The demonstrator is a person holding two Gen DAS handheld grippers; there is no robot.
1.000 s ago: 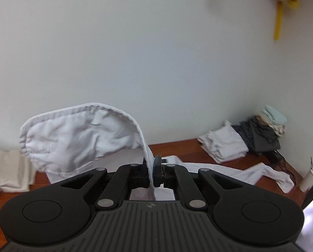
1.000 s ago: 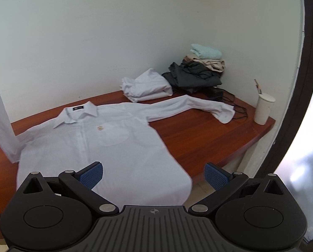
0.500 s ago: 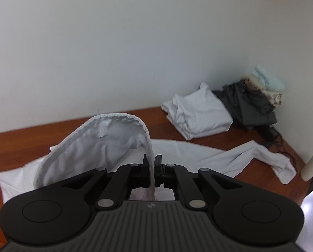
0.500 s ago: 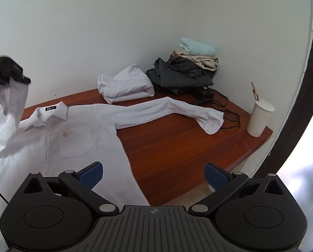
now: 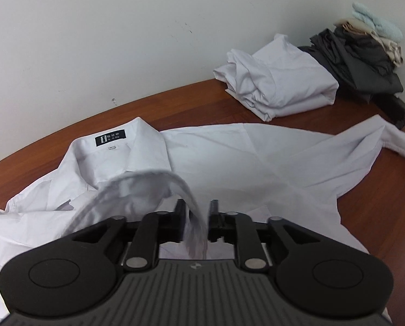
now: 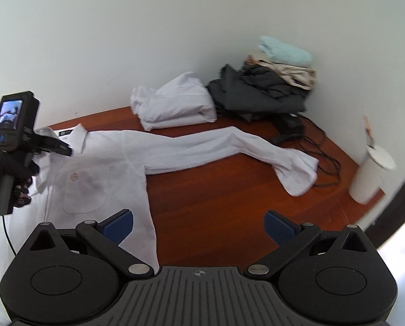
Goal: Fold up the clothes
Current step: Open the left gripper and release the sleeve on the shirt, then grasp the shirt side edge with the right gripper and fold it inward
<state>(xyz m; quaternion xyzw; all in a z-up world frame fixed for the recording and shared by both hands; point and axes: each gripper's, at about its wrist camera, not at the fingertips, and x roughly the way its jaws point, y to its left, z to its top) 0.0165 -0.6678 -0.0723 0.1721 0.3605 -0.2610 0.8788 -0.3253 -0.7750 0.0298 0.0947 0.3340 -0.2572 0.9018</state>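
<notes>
**A:** Start at the jaws. What is between them?

**B:** The left gripper point(image 5: 195, 218) has just been opening. Its jaws stand a little apart, and the cuff point(image 5: 194, 225) of one sleeve hangs in the gap, slack, no longer pinched. The right gripper point(image 6: 198, 226) is spread wide with nothing in it.

**A:** And beyond them?

**B:** The white shirt point(image 6: 99, 168) lies flat, front up, on the wooden table point(image 6: 216, 203), collar point(image 5: 115, 146) toward the wall. The released sleeve arches from the left jaws back over the chest.

**A:** Where is the other sleeve?

**B:** The far sleeve point(image 6: 229, 146) stretches straight out sideways, its long axis running from the shoulder toward the right end of the table. Its cuff end lies ahead of the right jaws, so I judge the right hand is nearer to it.
</notes>
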